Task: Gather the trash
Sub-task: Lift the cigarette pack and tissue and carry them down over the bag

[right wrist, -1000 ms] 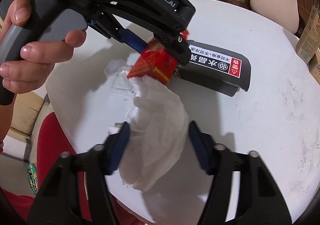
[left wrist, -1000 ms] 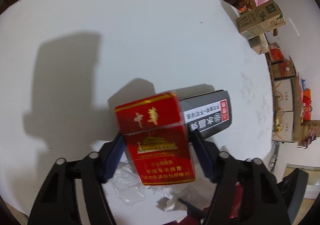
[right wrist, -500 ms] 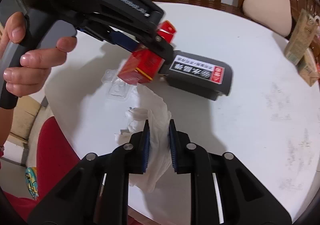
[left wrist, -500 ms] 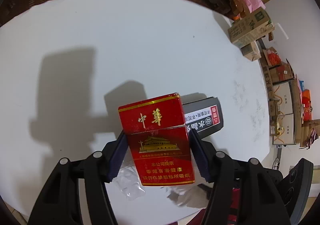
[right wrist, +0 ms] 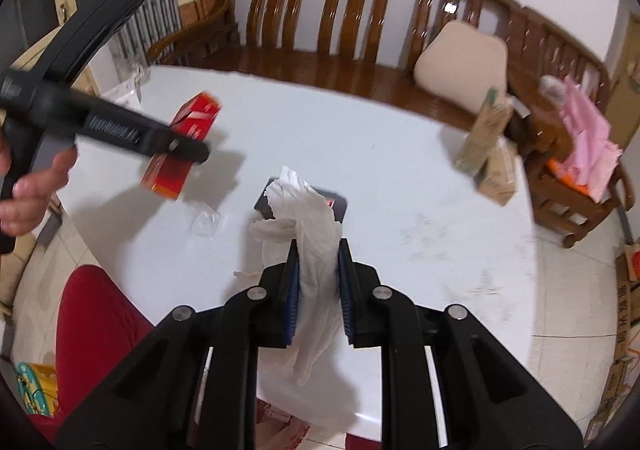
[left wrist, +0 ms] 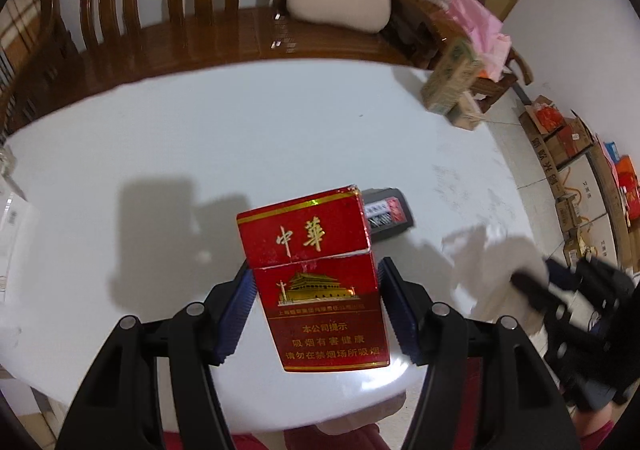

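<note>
The left tool [left wrist: 314, 290] clamps the upright red pack [left wrist: 316, 282]; the right tool [right wrist: 318, 274] pinches the tissue [right wrist: 308, 218], both above the desk [left wrist: 240, 138].

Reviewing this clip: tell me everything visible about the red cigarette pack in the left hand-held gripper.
The red cardboard cigarette pack is a flip-top box with gold Chinese characters on its lid, a gold building emblem below, gold warning text near the bottom and gold edge bands. The lid seam shows slightly worn, whitish edges. It stands roughly upright, tilted slightly, clamped at its sides between the blue pads of the left hand-held gripper. The right wrist view shows it lifted off the white round table, touching nothing else.
</note>
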The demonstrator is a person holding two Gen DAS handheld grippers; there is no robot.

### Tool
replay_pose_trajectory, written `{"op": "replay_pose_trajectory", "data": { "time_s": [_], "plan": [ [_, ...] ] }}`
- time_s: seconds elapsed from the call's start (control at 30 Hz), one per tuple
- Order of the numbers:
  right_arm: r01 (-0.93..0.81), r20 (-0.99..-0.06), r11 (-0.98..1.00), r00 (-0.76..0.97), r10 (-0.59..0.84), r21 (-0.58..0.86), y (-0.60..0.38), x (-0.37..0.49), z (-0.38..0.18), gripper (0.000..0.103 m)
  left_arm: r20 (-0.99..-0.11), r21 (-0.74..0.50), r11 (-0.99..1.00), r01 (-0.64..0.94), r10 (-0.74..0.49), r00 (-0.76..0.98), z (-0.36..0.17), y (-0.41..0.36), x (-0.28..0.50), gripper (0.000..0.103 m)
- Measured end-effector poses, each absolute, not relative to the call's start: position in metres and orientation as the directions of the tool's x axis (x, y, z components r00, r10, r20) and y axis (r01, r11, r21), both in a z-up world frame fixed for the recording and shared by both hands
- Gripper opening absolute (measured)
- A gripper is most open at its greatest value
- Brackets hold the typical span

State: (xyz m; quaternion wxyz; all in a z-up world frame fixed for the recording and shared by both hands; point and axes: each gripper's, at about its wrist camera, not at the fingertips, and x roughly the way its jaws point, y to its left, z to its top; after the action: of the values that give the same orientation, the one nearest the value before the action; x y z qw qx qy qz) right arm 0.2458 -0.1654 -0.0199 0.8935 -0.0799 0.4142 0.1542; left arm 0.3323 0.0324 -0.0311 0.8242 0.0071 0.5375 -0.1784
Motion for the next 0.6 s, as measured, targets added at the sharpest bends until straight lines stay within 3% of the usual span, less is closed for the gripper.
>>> {"op": "replay_pose_trajectory", "data": {
  "time_s": [0.23,0.6],
  "plan": [
    [-0.345,-0.715,0.936,0.672,0.194,-0.070,-0.154,0.196,0.015,0.018,-0.849,-0.146,0.930,0.337,-0.292,0.440,0.000,0.038,0.266,0.060],
    [-0.354,-0.669,0.931,0.713,0.208,-0.088,-0.139,0.121,0.040,0.018,-0.826,-0.140,0.911,0.388,-0.323,0.462,0.001,0.043,0.179,0.060]
  ]
}}
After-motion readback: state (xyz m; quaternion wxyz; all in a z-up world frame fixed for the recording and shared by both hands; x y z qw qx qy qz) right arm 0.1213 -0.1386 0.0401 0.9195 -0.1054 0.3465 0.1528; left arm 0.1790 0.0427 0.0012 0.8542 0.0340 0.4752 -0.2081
